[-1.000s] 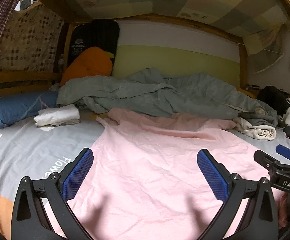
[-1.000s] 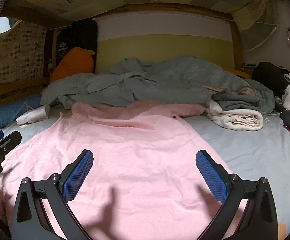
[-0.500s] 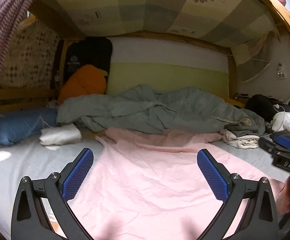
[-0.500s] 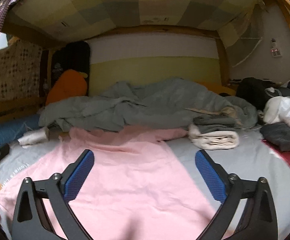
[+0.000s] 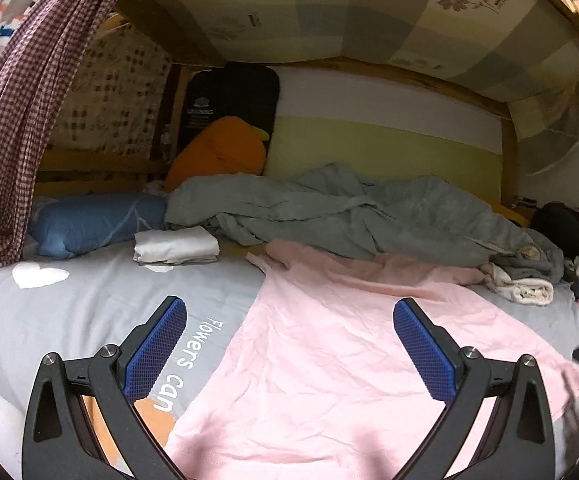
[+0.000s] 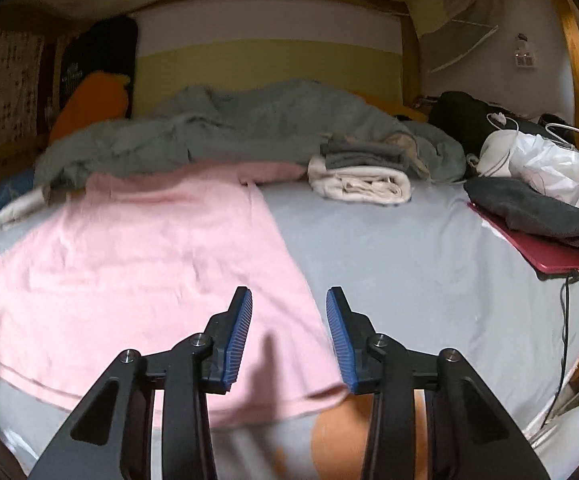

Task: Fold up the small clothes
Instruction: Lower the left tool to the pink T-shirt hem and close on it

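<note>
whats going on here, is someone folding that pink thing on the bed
A person holds a gripper in each hand over a pink shirt spread flat on the bed. The left gripper is open wide. The right gripper has just been closing, above the shirt's bottom right corner, but grips nothing yet. No fold is made.

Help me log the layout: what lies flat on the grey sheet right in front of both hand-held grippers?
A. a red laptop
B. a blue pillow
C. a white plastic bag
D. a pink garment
D: the pink garment is spread flat on the grey sheet ahead of both hand-held grippers.
</note>
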`<state>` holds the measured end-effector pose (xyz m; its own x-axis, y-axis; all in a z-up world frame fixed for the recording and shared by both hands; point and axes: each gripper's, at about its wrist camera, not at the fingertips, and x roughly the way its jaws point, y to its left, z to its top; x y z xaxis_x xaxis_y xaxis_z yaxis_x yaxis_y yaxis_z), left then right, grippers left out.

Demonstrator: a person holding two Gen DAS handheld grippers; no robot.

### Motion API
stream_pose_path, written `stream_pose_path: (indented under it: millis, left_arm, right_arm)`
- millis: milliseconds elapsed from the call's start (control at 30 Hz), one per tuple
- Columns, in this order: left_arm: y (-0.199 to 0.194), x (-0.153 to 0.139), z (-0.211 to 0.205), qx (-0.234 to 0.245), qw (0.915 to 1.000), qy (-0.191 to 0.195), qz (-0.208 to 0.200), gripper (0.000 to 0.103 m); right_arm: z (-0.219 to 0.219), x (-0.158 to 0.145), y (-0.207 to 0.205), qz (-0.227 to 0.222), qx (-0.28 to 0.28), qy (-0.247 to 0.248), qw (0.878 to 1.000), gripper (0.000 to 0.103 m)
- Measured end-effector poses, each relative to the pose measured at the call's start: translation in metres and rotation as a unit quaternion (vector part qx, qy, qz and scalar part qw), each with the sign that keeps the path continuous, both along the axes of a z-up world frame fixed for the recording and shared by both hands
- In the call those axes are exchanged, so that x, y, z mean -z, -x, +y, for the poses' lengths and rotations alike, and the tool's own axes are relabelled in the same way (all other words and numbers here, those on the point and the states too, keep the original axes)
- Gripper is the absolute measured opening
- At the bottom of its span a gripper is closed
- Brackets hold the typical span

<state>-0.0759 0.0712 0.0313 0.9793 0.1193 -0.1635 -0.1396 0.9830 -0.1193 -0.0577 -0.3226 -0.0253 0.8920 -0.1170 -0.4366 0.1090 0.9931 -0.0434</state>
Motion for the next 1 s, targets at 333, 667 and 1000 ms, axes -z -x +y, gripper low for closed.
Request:
stream_pose_path:
  millis: [333, 667, 1000]
  left_arm:
    - [0.004, 0.01, 0.022, -0.041, 0.9969, 0.055, 0.038, 0.103]
    - [0.021, 0.067, 0.041, -0.083, 0.9791, 0.13, 0.133, 0.097]
    - [0.011, 0.085, 0.051, -0.081, 0.9682, 0.164, 0.171, 0.061]
  right_arm:
    - [-0.02, 0.016, -0.008, 0.053, 0.028, -0.067, 0.996, 0.046]
    - [-0.035, 0.027, -0.007, 0.069, 0.046, -0.131, 0.988, 0.045]
    - [-0.034, 0.029, -0.01, 0.075, 0.047, -0.146, 0.985, 0.009]
